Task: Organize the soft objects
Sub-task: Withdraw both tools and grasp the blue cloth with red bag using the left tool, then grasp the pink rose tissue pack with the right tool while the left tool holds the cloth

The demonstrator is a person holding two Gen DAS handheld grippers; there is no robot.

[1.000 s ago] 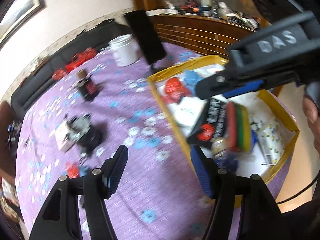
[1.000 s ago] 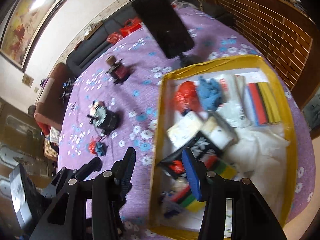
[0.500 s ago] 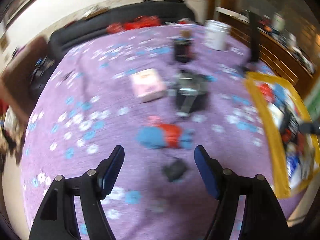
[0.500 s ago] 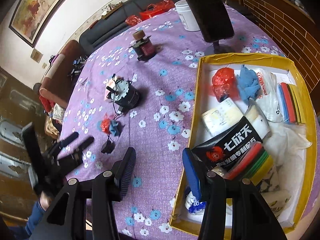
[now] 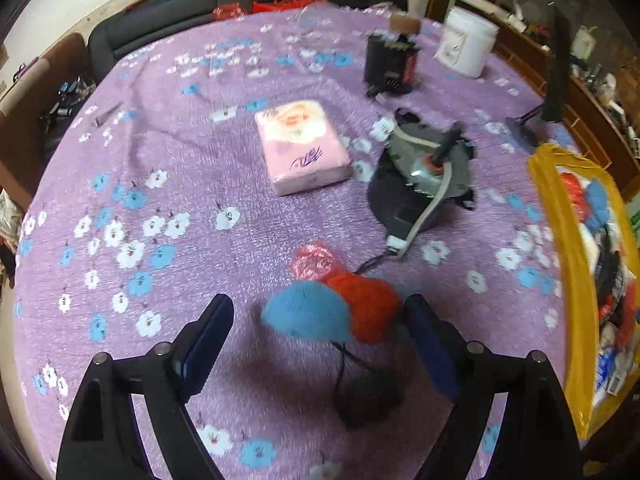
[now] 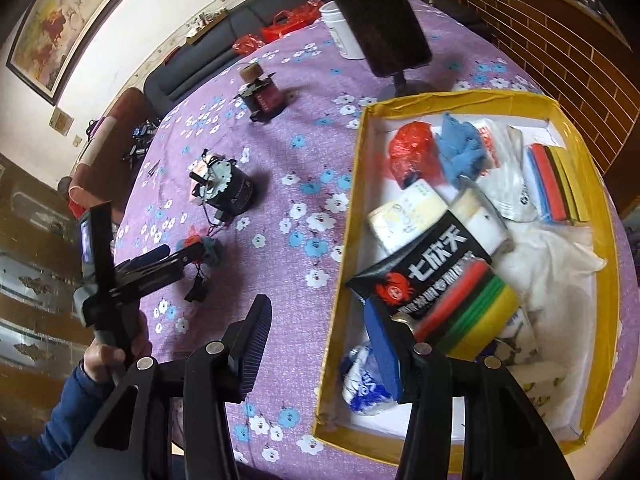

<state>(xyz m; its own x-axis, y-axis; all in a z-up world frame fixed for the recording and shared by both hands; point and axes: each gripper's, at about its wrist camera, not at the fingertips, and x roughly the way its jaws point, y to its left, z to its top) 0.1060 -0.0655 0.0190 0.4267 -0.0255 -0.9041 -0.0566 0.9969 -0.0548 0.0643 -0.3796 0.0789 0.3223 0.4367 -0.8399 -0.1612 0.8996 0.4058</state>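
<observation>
A soft bundle of blue cloth and red plastic bag lies on the purple flowered cloth. My left gripper points down over it, its jaws opening, with the bundle between the fingers and neither pad pressing on it. The right wrist view shows the left gripper beside that bundle. My right gripper is open and holds nothing; it hangs over the near left wall of the yellow box. Inside the box lie a red bag, a blue cloth, a black packet and striped sponges.
A pink tissue pack, a grey motor with its cable and black plug, a dark red transformer and a white tub stand on the table. A black stand rises behind the box.
My left gripper has swung away from the box, across the table to the blue and red bundle, sunk towards it and widened its jaws. The right gripper has stayed over the box's edge.
</observation>
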